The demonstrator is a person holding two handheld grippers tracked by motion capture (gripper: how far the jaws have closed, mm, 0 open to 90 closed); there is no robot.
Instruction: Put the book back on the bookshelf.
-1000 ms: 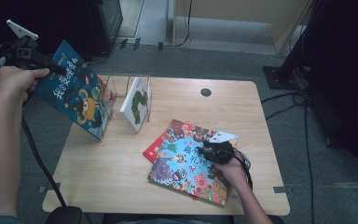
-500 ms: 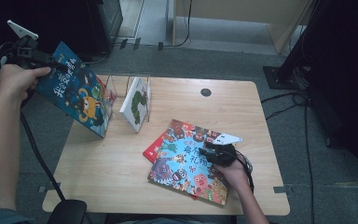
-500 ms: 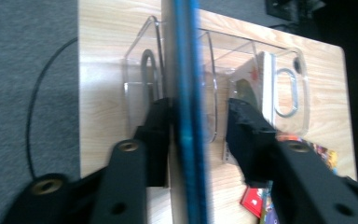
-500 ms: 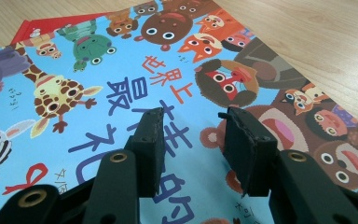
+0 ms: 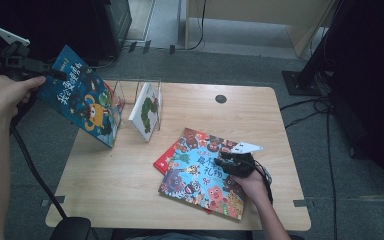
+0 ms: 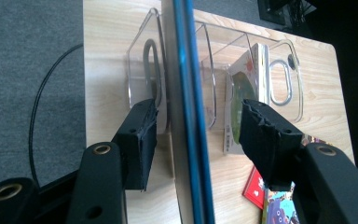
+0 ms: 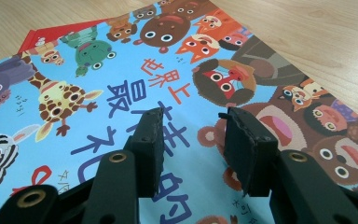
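Clear rack (image 5: 130, 100) behind blue book (image 5: 80, 102), left fingers (image 6: 137, 140) open around it, right fingers (image 7: 151, 140) open over animal book (image 5: 205, 175).

Blue book (image 5: 82, 100) held tilted (edge-on) w/ left tool (image 6: 193, 130), beside clear rack (image 5: 130, 92)

Even, soft overhead light on the table (image 5: 180, 200), dark surroundings, and slightly blurred close foregrounds.
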